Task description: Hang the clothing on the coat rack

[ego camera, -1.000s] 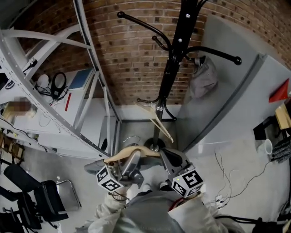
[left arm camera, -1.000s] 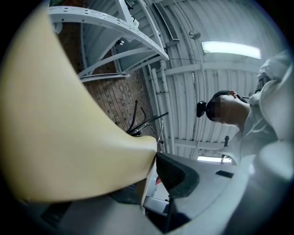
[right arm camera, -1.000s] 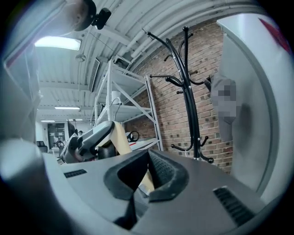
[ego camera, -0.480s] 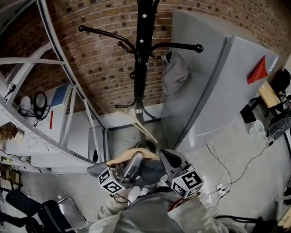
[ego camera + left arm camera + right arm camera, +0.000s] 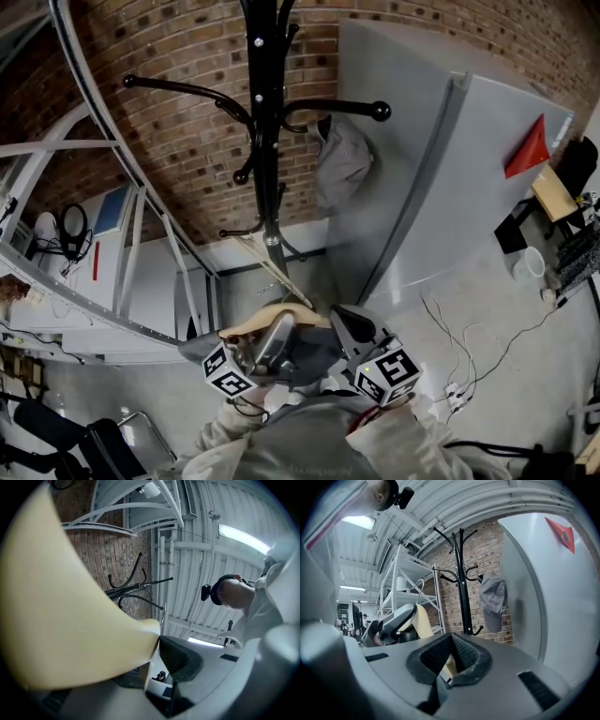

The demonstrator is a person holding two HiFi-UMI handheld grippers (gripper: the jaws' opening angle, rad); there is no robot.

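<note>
My left gripper (image 5: 279, 328) (image 5: 157, 643) is shut on a pale wooden hanger (image 5: 270, 315) (image 5: 61, 611), which fills the left of the left gripper view. Dark grey clothing (image 5: 314, 351) drapes under the hanger between the grippers. My right gripper (image 5: 341, 321) (image 5: 451, 638) has its pads closed, with a cream strip of the hanger's other end between them. The black coat rack (image 5: 266, 112) (image 5: 461, 583) stands ahead against the brick wall, apart from both grippers. A grey cap (image 5: 342, 164) (image 5: 493, 599) hangs on one of its right hooks.
A second light hanger (image 5: 267, 270) leans low on the rack's pole. A tall grey panel (image 5: 431, 178) with a red flag (image 5: 527, 150) stands right of the rack. White metal shelving (image 5: 112, 197) is to the left. Cables (image 5: 469, 347) lie on the floor.
The coat rack has slid left in the head view and looms larger. Both grippers keep the same hold on the hanger and clothing.
</note>
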